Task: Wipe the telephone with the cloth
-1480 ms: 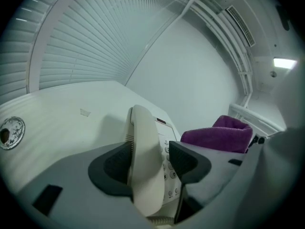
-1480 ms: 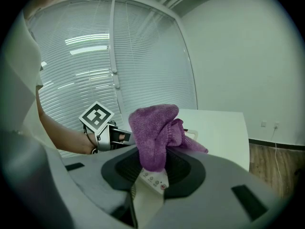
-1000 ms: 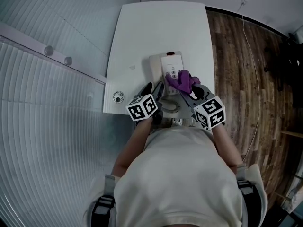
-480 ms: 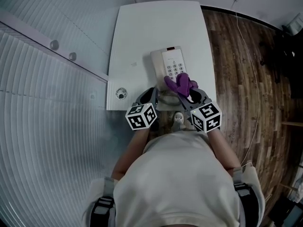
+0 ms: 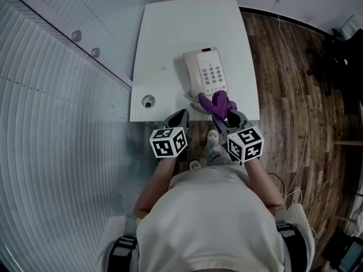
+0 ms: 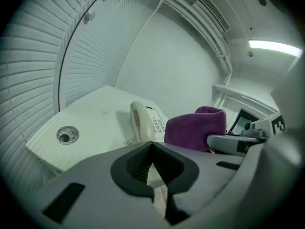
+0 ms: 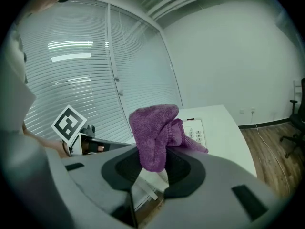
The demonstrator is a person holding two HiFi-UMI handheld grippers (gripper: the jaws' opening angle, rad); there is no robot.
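1. Readable writing: pretty much zip. The phone (image 5: pixel 207 72) keypad print is too small to read in any view, and the cubes on the grippers only carry black-and-white square markers
2. The phone is a white desk set with the handset resting along its left side and the keypad on the right. There's a small dark window strip at its far end. It sits on the near right part of the white table (image 5: pixel 170 33), close to the front edge
3. The cloth (image 5: pixel 218 102) is purple and fluffy, bunched into a lump. In the head view it overlaps the phone's near corner, and I can't tell if it's actually touching
4. The right gripper (image 7: pixel 152 161) has its jaws clamped on the cloth, which sticks up out of them
5. The left gripper (image 6: pixel 152 147) has its jaws closed right down tip to tip with nothing between them. It hangs just off the table's front edge, left of the phone
6. There's a round cable hole (image 5: pixel 148 101) near the front left corner of the table
7. The person's torso blocks most of the lower head view, and the forearms are mostly cut off. There might be a bit of cord by the phone's near edge, too small to call
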